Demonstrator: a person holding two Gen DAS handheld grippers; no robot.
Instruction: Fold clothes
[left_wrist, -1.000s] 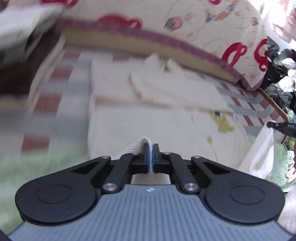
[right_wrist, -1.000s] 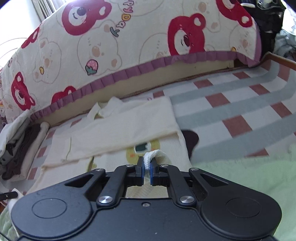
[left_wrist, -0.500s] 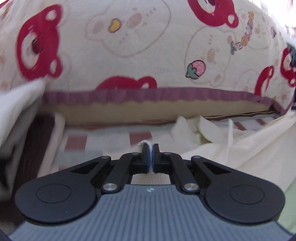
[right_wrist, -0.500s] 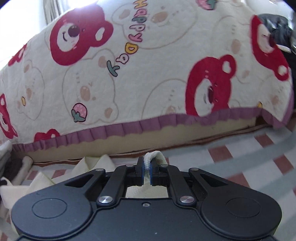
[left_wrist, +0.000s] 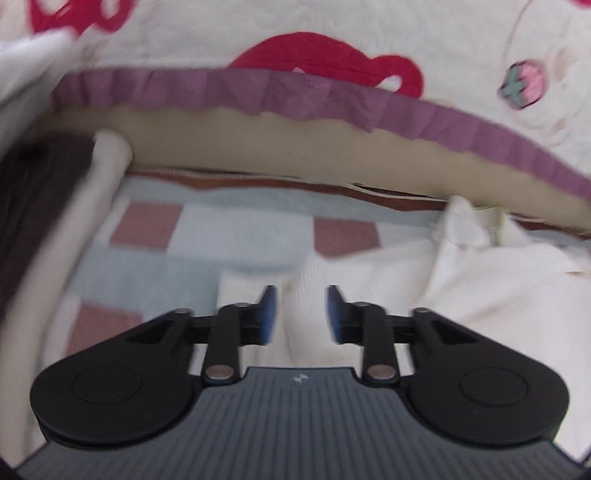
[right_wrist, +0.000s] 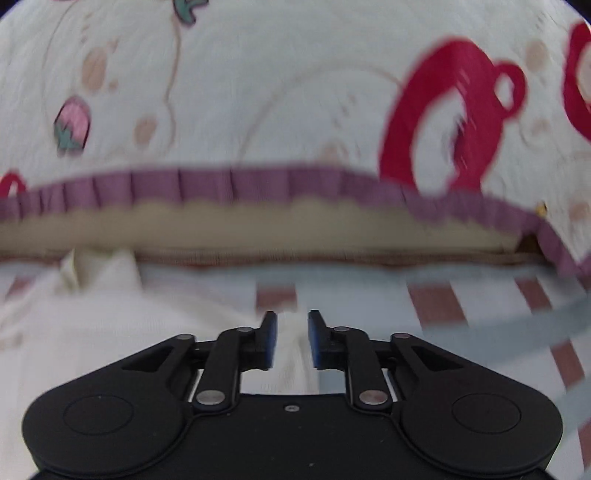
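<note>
A cream knitted garment (left_wrist: 461, 288) lies on the checked bed sheet (left_wrist: 192, 251), close under a bear-print quilt. In the left wrist view my left gripper (left_wrist: 301, 314) has its jaws opening. A fold of the garment lies loose in the gap, and the blue pads (left_wrist: 267, 314) stand clear of it. The right wrist view shows the same garment (right_wrist: 110, 325) spreading to the left. My right gripper (right_wrist: 291, 341) is opening too, with the ribbed cloth edge lying free between its pads (right_wrist: 271, 343).
The quilt with red bears and a purple frill (left_wrist: 295, 92) rises right behind the garment as a soft wall (right_wrist: 295, 92). A dark and white pile of clothes (left_wrist: 44, 192) sits at the left. Bare checked sheet (right_wrist: 461, 306) stretches to the right.
Both grippers carried the garment's hem forward toward the quilt, folding it over, and sank toward the bed. Both were shut on the hem; now both have let go.
</note>
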